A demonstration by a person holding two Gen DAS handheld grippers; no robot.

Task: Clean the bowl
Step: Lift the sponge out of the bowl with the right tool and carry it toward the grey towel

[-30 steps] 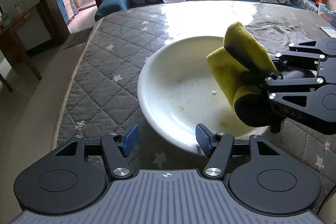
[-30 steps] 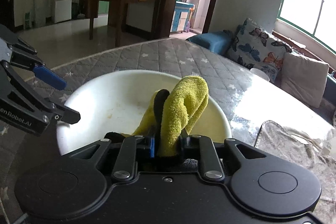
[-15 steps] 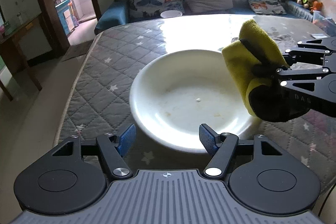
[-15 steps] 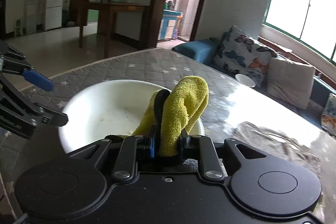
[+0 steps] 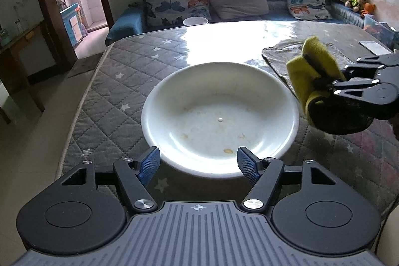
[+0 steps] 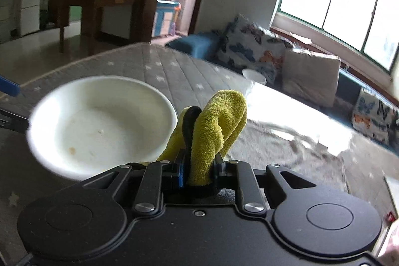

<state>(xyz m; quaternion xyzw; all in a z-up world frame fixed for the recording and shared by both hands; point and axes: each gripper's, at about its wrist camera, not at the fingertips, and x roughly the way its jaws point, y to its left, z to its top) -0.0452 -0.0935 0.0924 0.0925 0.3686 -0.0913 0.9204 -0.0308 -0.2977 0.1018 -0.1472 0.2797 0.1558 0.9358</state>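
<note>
- Right gripper (image 6: pixel 198 170): jaws pinched tight on a folded yellow cloth (image 6: pixel 217 121); the cloth stood up out of the jaws, off to the bowl's right side, not touching it.
- Left gripper (image 5: pixel 198 163): jaws spread, nothing between the blue pads (image 5: pixel 149 162). They sat just short of the bowl's near rim, no contact visible.
- Bowl (image 5: pixel 220 116): wide, shallow, white, sitting flat on the quilted grey table cover (image 5: pixel 112 96). A few brownish spots and one pale speck were left on the inner floor, so wiping looked unfinished.
- Handling, my read: probably ceramic or melamine, so stiff, glossy and slippery, chip-prone at the rim. Likely to skate under wiping pressure.
- Hold point: near rim, one pad inside and one outside the lip. Firm pinch, no prying.
- Cloth: soft terry, compliant and light. The fold above the jaws was the working face.
- Further out: grey mat (image 5: pixel 281 59) behind the cloth, small white cup (image 5: pixel 195 21) at the far table edge.
</note>
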